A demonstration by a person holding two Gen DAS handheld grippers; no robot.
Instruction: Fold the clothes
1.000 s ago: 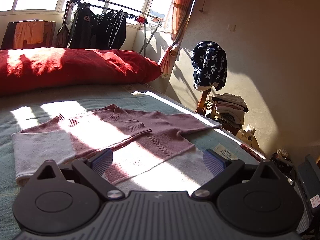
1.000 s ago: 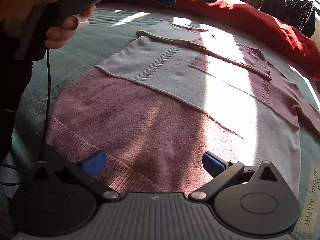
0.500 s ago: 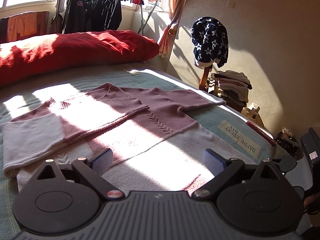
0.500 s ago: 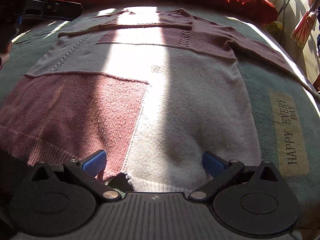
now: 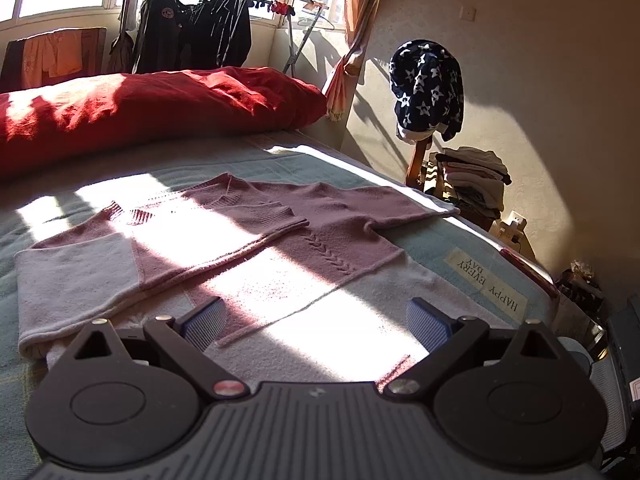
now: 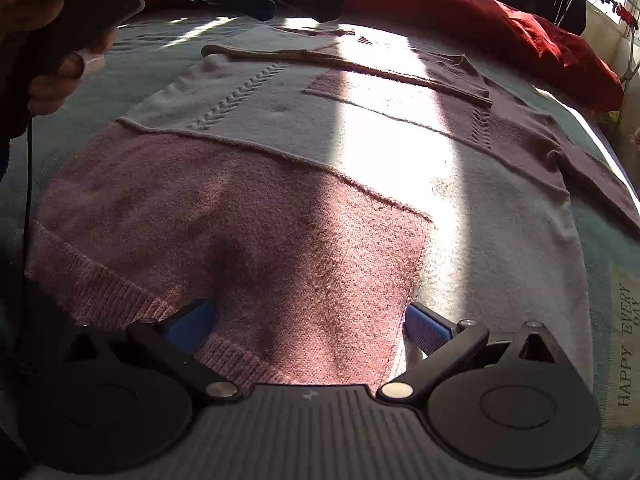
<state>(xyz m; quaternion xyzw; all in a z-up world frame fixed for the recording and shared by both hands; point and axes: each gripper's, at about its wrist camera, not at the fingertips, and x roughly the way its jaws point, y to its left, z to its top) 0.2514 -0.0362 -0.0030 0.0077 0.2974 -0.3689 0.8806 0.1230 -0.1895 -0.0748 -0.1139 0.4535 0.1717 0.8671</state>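
A pink and white knit sweater (image 5: pixel 280 248) lies flat on the teal blanket (image 5: pixel 448 236), one sleeve (image 5: pixel 80 272) folded across its chest. My left gripper (image 5: pixel 316 324) is open just above the sweater's side, with nothing between its blue pads. In the right wrist view the sweater (image 6: pixel 260 208) fills the frame, its ribbed pink hem nearest. My right gripper (image 6: pixel 308 322) is open, with that hem lying between its pads (image 6: pixel 426 324). A hand (image 6: pixel 52 80) holds the left gripper (image 6: pixel 300 6) above the far left of the sweater.
A long red pillow (image 5: pixel 152 108) runs along the head of the bed. Behind it stands a clothes rack (image 5: pixel 192 36) at the window. A chair with a star-patterned garment (image 5: pixel 428 88) and a stack of folded clothes (image 5: pixel 472 176) sits by the right bed edge.
My right gripper has moved left along the hem, from the pink-white seam to the pink panel, and sits closer to it. The left gripper has shifted only slightly. Both stay open.
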